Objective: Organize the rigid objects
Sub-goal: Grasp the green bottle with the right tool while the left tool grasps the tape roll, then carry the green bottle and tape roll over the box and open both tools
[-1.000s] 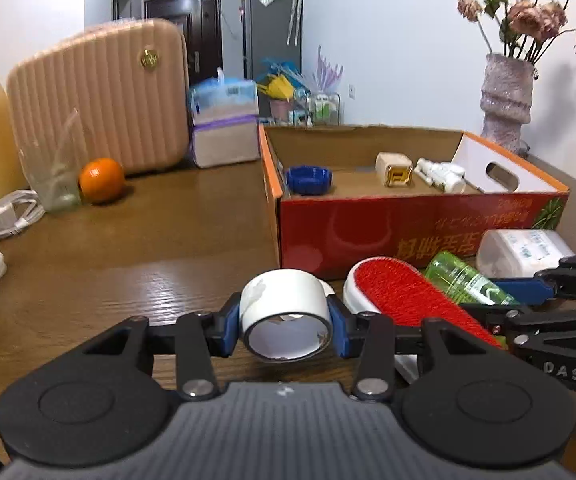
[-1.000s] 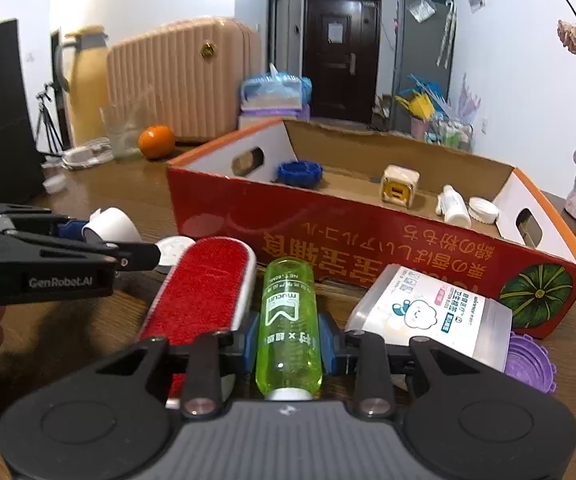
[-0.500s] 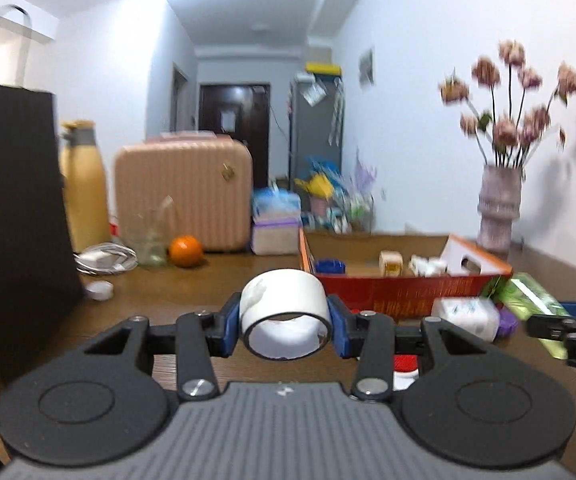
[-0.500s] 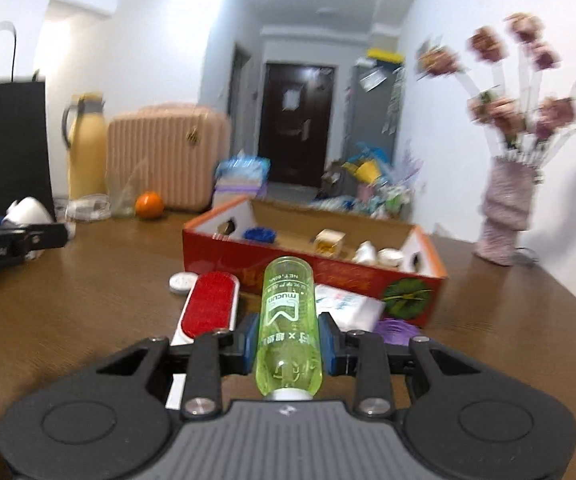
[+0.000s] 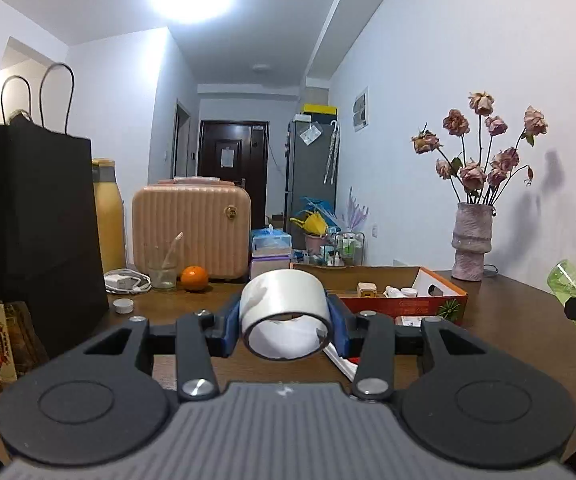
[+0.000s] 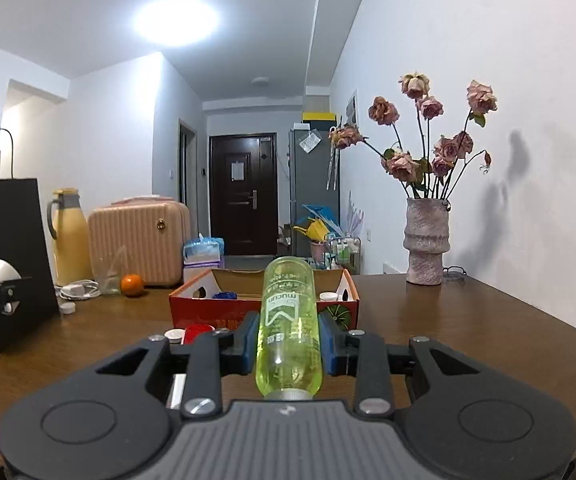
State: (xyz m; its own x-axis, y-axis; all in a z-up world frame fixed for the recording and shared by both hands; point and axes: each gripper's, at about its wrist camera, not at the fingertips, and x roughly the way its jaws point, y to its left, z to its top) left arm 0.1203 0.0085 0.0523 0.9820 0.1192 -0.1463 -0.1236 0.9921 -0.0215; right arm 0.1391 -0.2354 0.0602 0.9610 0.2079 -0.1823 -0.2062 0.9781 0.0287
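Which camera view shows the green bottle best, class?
The right wrist view: the green bottle lies centred between the right gripper pads, label readable. The left wrist view shows only part of it at the right edge.

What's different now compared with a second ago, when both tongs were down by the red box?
Both tongs lifted and drew back from the red cardboard box, which now looks smaller and farther off. The left tongs still clamp the white roll of tape; the right tongs still clamp the clear green plastic bottle. Nothing was let go.
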